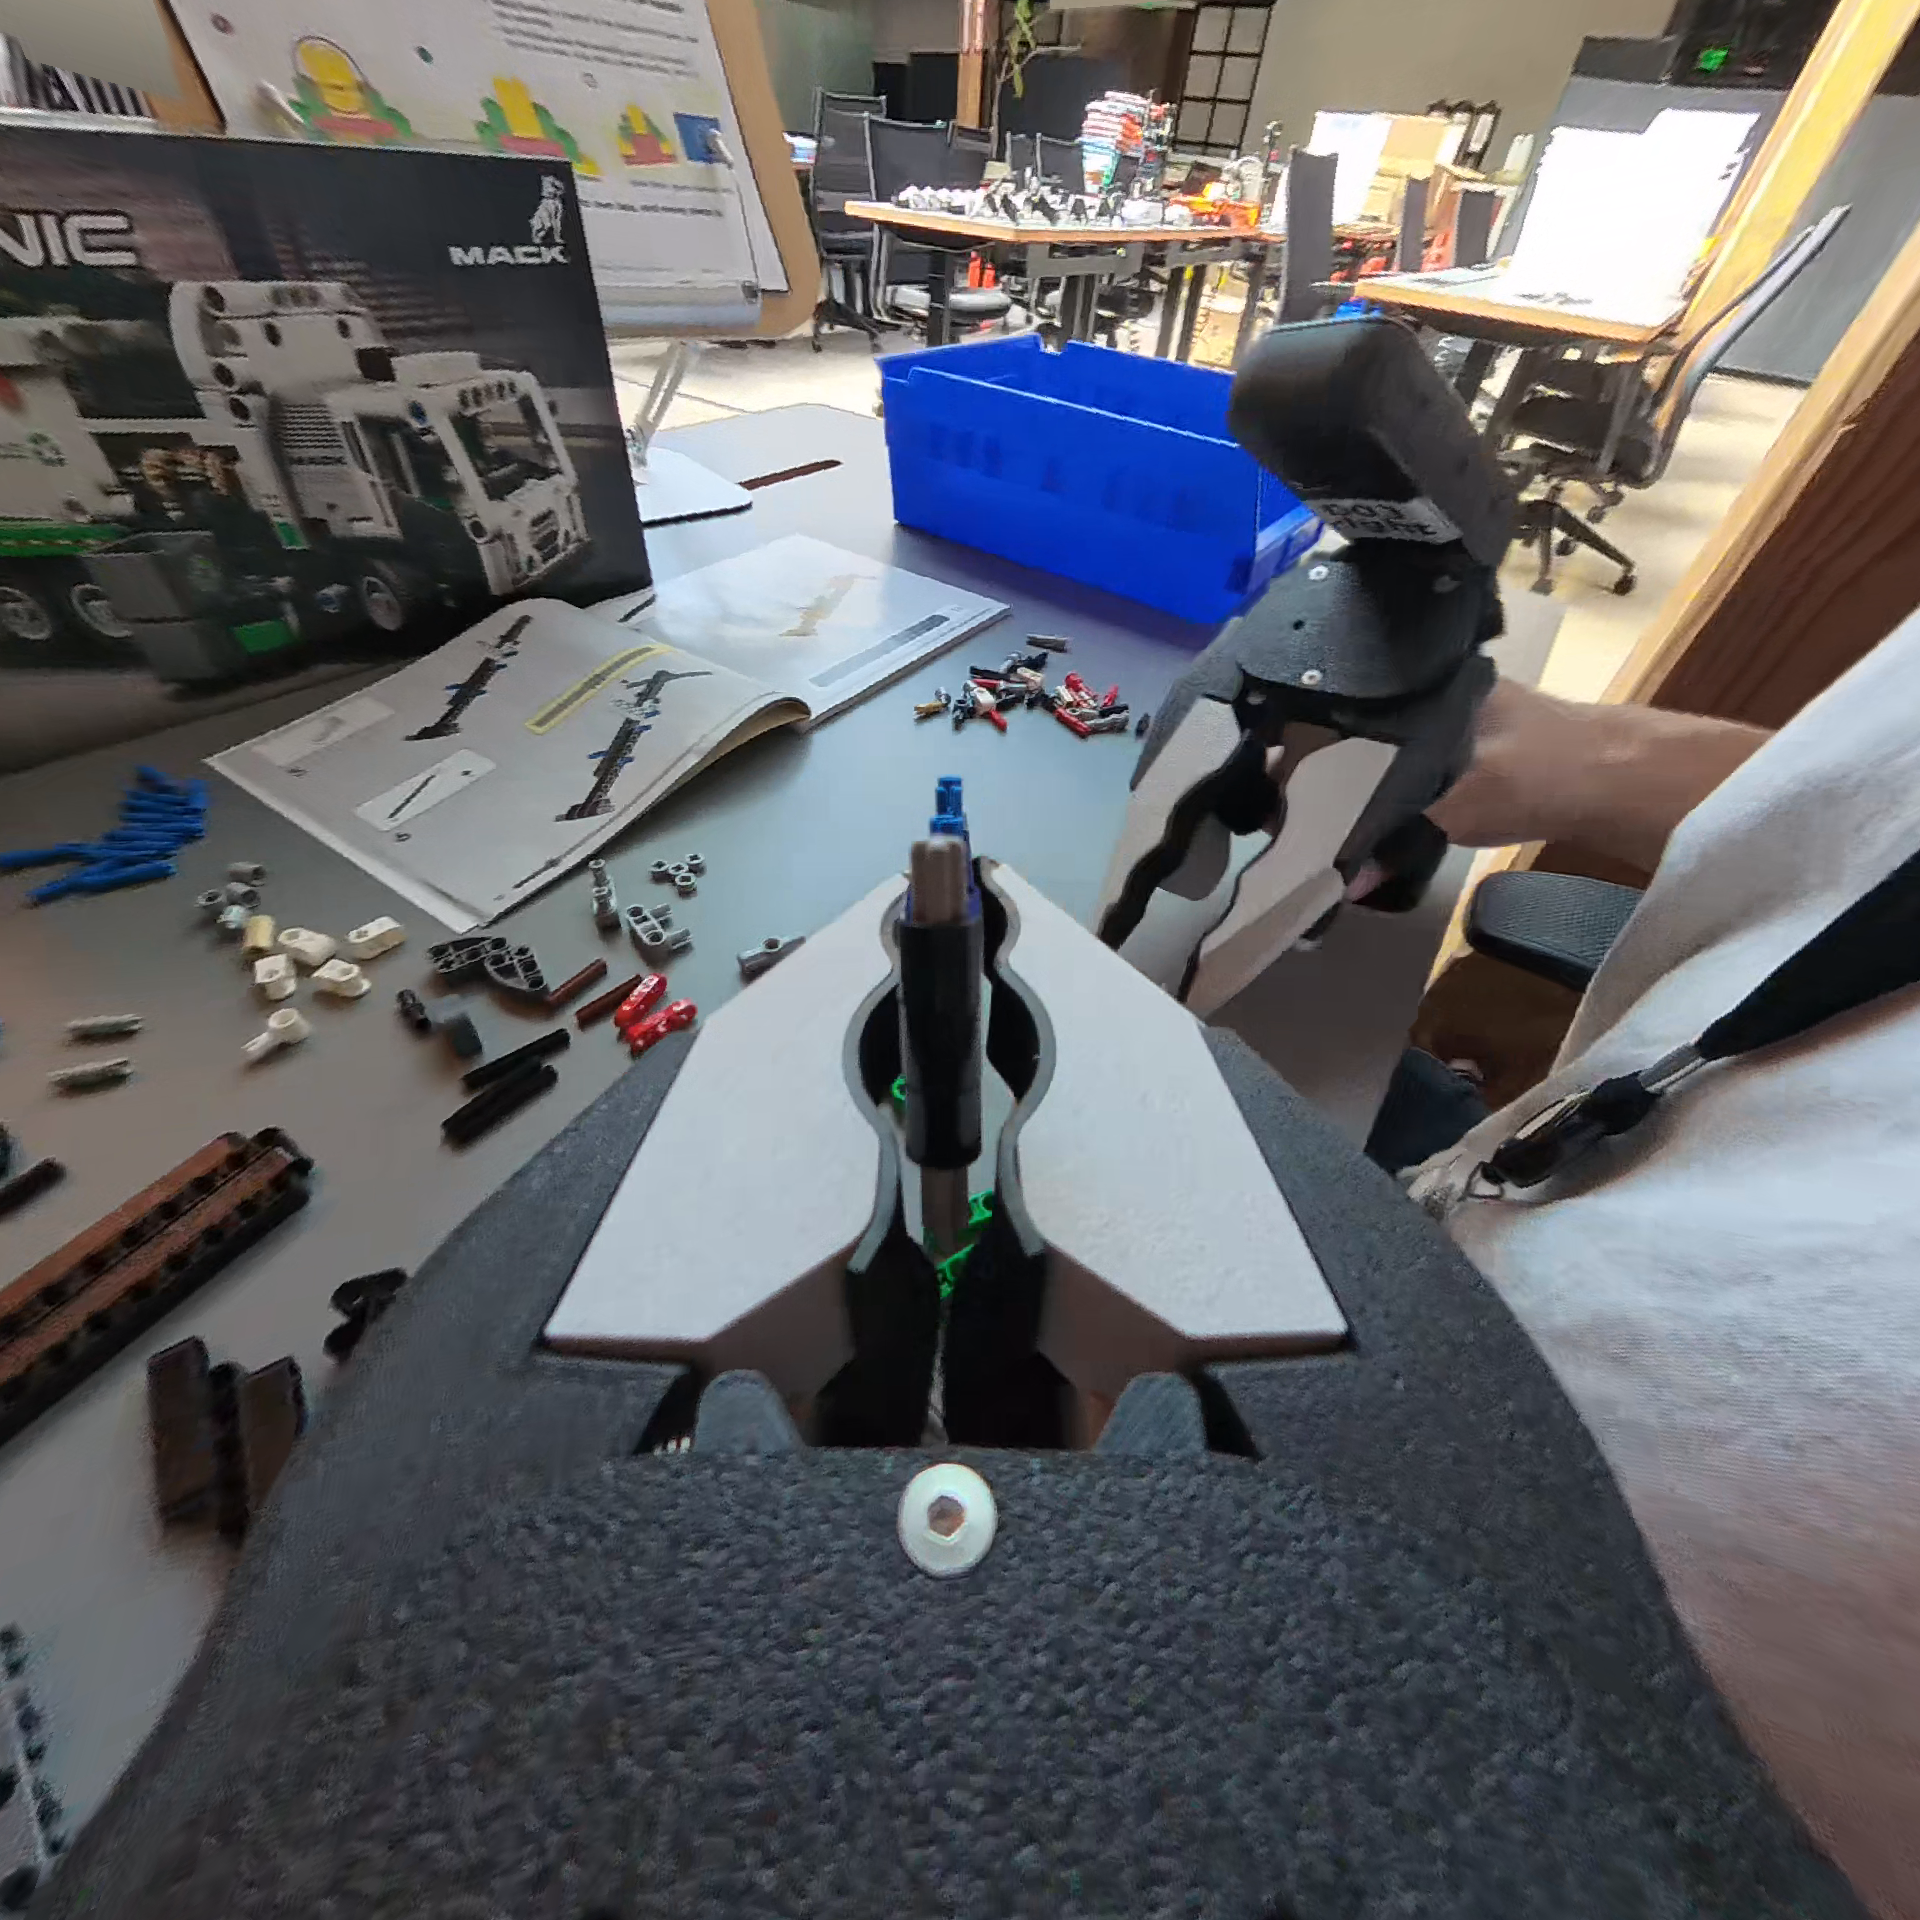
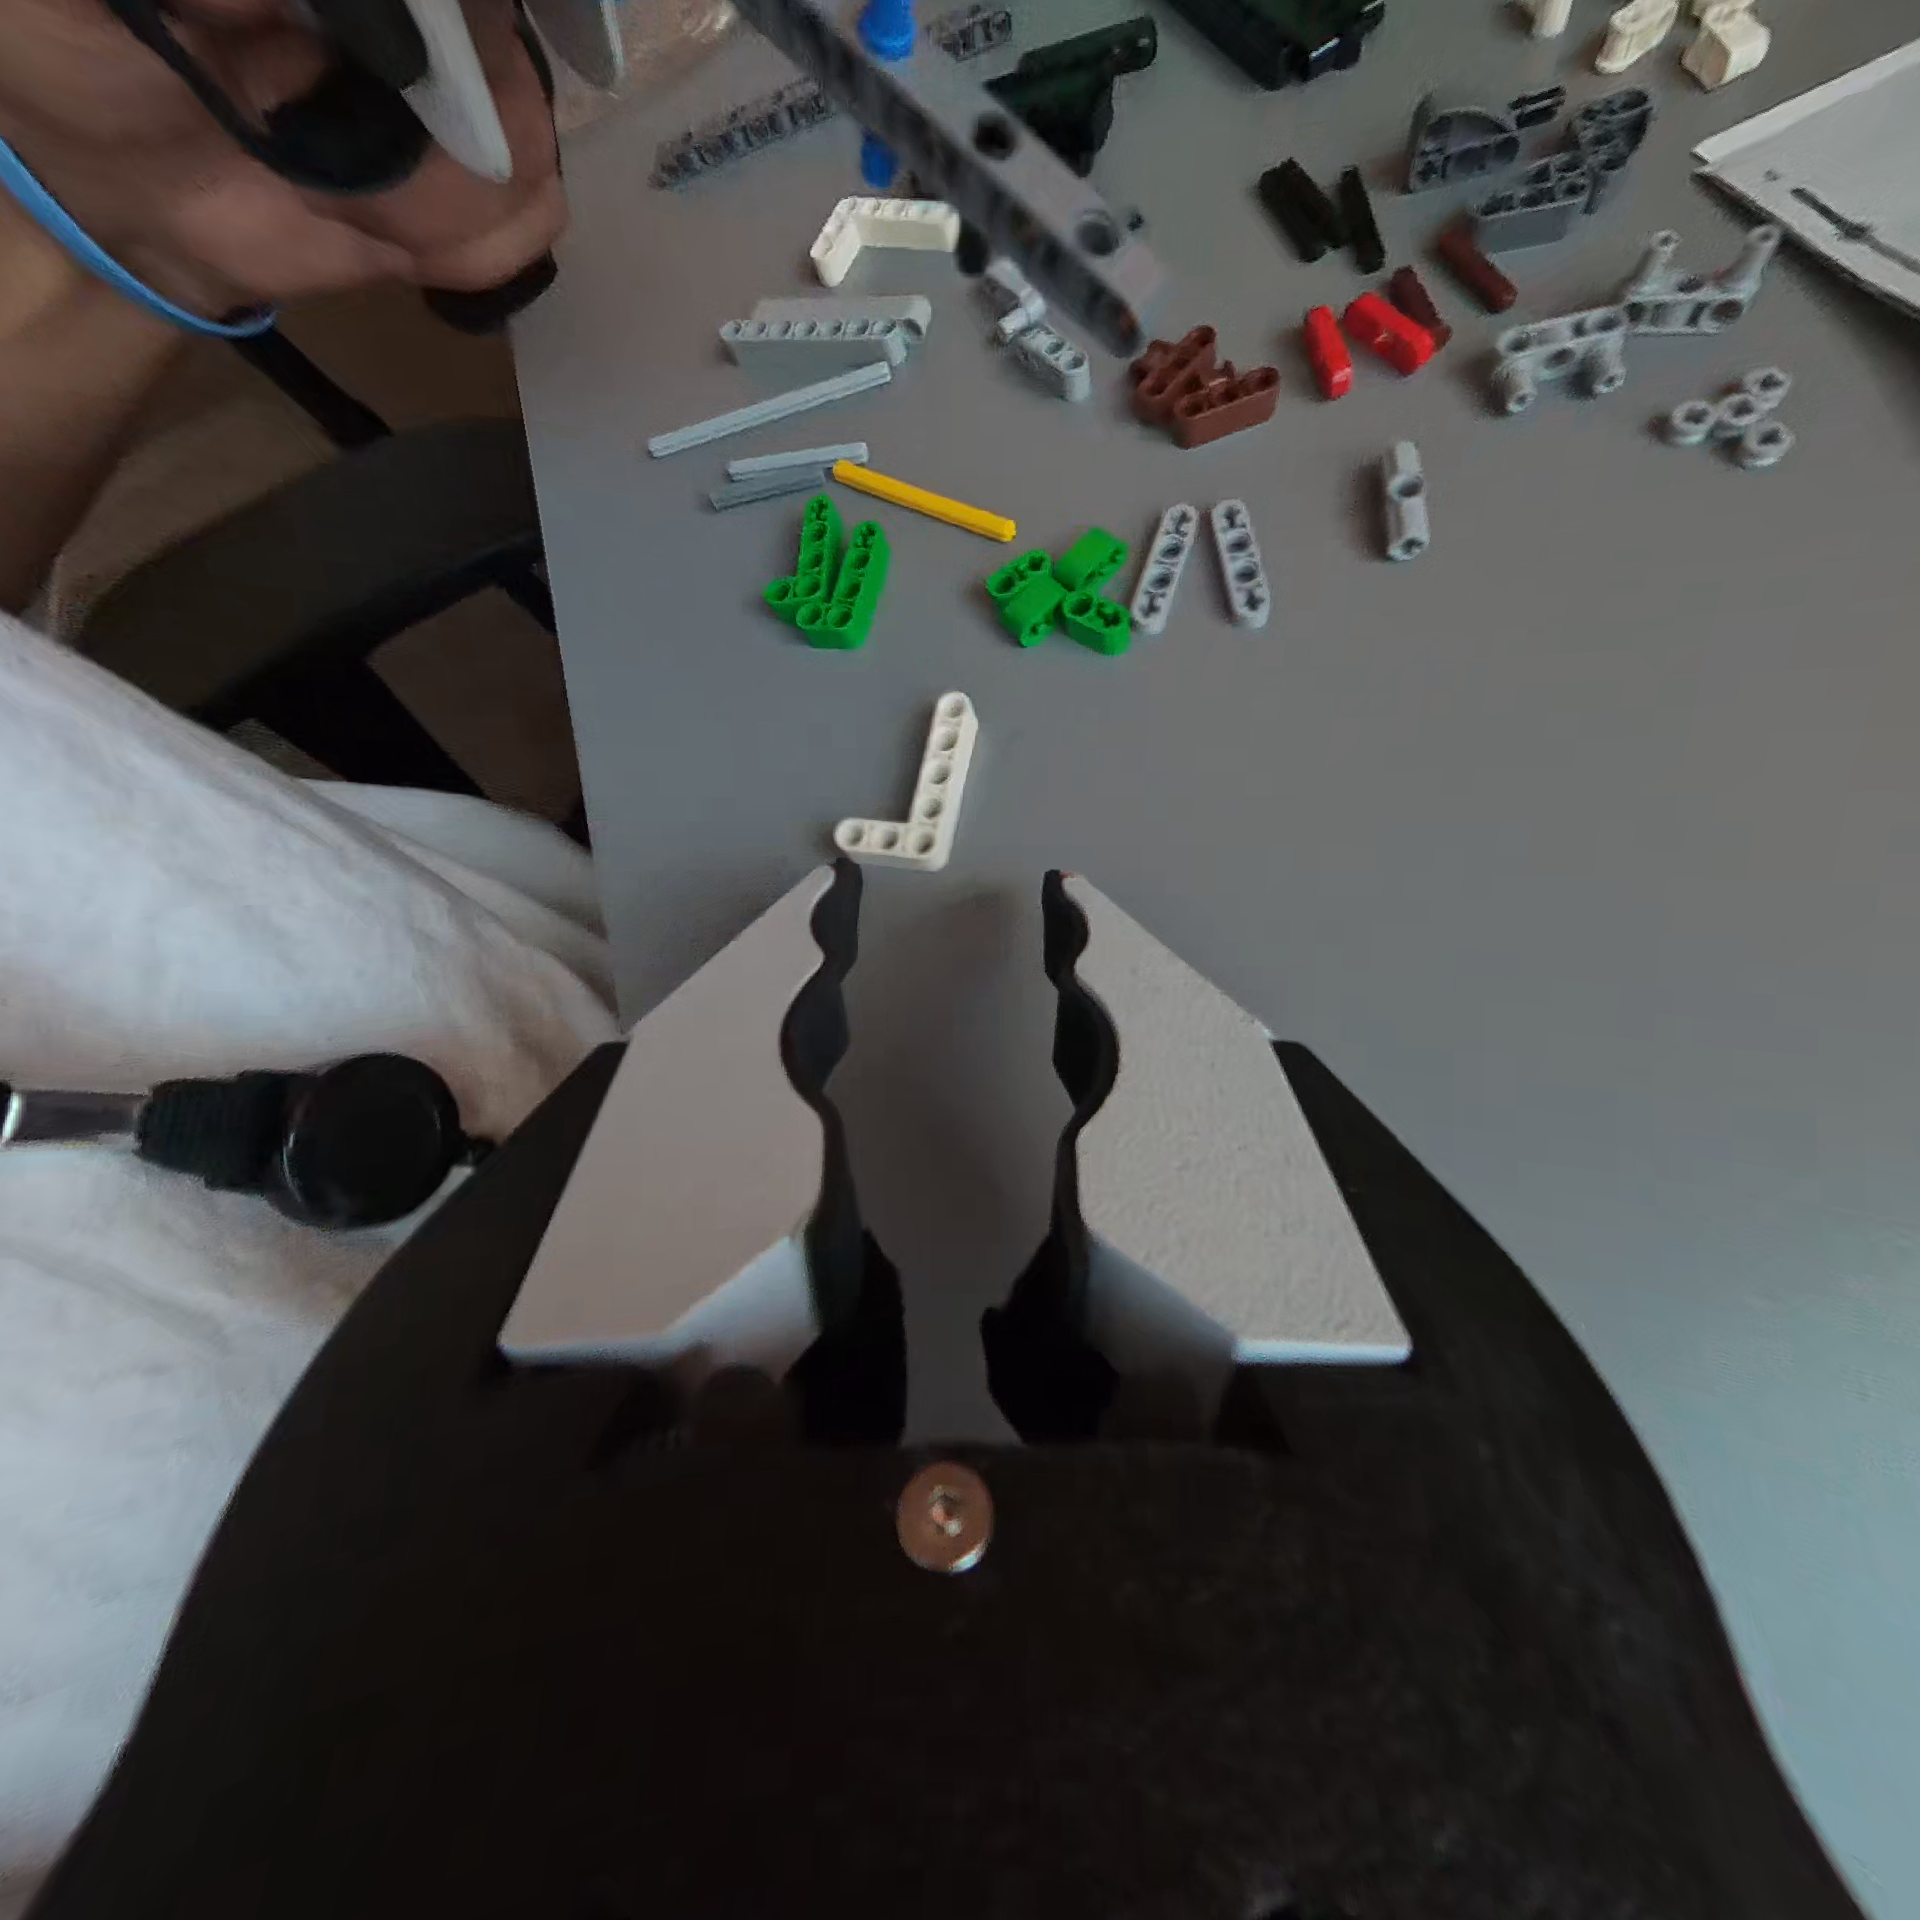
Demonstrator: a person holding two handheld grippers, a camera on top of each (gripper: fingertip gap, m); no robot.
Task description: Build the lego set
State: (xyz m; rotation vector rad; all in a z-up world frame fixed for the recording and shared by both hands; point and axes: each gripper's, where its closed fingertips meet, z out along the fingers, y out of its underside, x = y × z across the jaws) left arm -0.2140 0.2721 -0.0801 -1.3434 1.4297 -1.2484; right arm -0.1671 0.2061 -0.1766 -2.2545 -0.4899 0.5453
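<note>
While the left gripper clamps the beam assembly, the right gripper, fingers apart, nears the white L-shaped liftarm: light, rigid, probably best pinched across its long arm.

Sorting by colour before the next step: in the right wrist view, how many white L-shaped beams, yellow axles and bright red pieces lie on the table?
white L-shaped beams: 2 (the other farther off)
yellow axle: 1
bright red pieces: 2
Total: 5
</note>
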